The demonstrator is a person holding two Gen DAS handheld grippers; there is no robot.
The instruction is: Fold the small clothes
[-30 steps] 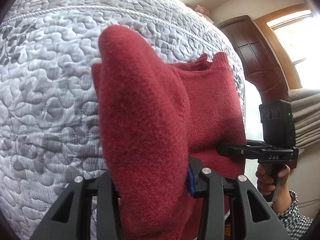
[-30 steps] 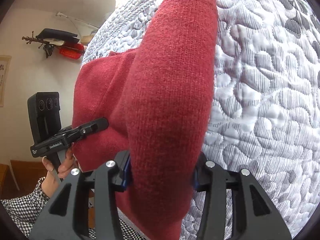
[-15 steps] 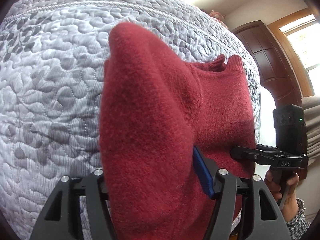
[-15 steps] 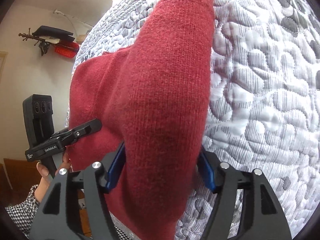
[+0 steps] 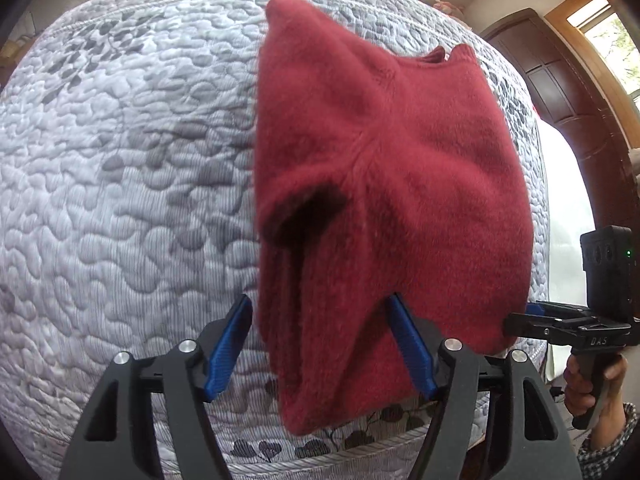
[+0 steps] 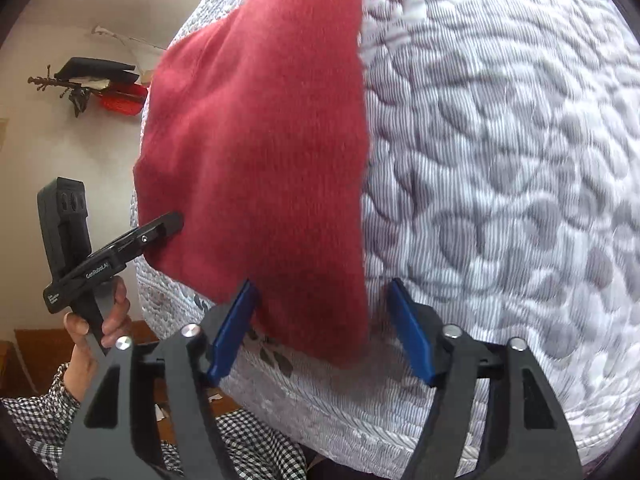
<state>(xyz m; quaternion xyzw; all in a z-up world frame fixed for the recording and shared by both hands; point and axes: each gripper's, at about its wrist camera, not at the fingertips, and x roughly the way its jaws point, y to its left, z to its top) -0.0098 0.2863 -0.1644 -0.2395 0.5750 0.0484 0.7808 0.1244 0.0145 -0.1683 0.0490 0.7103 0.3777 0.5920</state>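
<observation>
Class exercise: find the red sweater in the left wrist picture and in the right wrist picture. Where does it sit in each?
Left wrist view: the red sweater fills the centre, right of middle.
Right wrist view: the red sweater lies left of centre, running to the top edge.
Shared landmark: the grey quilted bedspread beneath it.

Bright daylight from window (image 5: 608, 28), blown out at the upper right of the left view. Heavy fisheye bending, dark vignette corners. Motion blur on quilt (image 6: 500, 160); soft shadows under sweater (image 5: 380, 180).
</observation>
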